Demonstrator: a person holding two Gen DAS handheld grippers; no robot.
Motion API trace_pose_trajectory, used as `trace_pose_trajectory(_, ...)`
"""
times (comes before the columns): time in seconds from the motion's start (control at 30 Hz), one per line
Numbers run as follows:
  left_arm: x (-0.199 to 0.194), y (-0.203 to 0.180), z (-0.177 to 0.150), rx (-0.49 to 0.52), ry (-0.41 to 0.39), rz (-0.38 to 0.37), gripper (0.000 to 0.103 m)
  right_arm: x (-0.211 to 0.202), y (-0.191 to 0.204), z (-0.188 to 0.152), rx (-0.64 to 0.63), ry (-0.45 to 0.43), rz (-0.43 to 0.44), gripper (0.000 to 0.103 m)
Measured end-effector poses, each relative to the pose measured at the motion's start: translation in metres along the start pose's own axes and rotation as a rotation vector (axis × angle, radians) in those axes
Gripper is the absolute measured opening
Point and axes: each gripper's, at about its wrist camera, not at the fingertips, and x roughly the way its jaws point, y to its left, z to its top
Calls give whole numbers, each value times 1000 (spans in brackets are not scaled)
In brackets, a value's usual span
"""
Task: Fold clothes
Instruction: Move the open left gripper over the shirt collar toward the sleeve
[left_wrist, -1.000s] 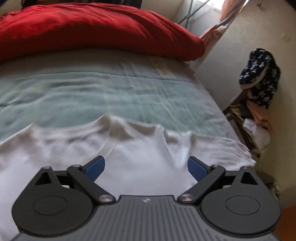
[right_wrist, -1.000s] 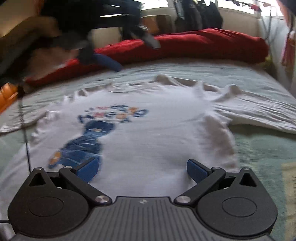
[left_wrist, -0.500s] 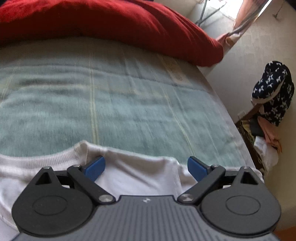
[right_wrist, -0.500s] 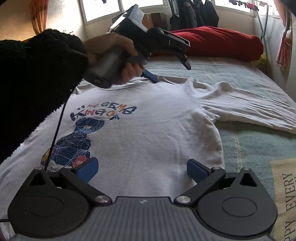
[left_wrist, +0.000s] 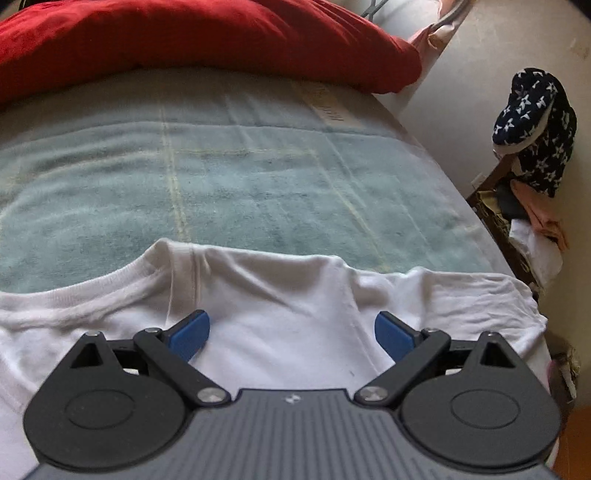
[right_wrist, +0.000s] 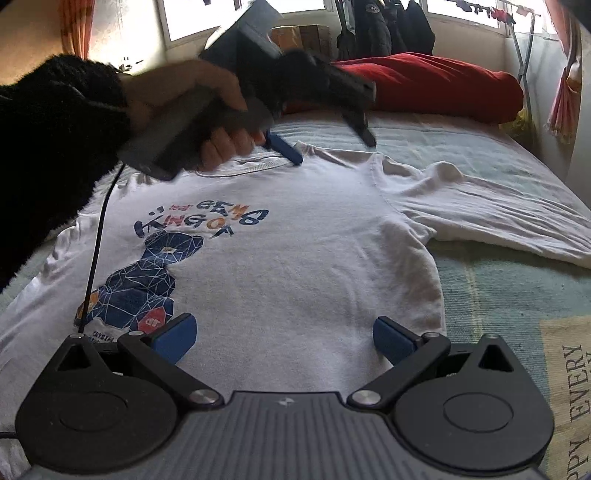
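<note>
Right wrist view: we're hovering both grippers over the white T-shirt, spread print-up on the bed.
Left gripper is hanging wide open and empty at the collar, right gripper equally spread and empty near the hem, probably so we can pinch both ends.

Left gripper: smeared by motion blur above the T-shirt collar; finger spread was unreadable there.
T-shirt hem: was hidden behind the right gripper body.
T-shirt sleeve: was cut off at the frame edge.

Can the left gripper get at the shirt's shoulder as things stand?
Probably yes: the left gripper hangs open right over the white T-shirt beside the collar, nothing lying between.
</note>
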Motion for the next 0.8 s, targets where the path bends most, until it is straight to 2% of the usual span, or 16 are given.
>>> trace_pose_trajectory(0.3, -43, -4, 7, -13, -40, 31, 95, -1, -6, 0, 9, -36, 13, 103)
trace_pose_trajectory(0.4, -86, 0, 1, -4, -52, 71, 95, -6, -11, 1, 46, -80, 30, 103)
trace_pose_trajectory(0.57, -147, 18, -26, -25, -69, 147, 96, -5, -16, 3, 93, -100, 54, 103)
trace_pose_trajectory(0.67, -163, 46, -53, -80, -67, 171, 96, -2, -15, 1, 97, -98, 56, 103)
trace_pose_trajectory(0.8, -155, 81, -83, -162, -58, 148, 96, 0, -9, -2, 71, -114, 47, 103)
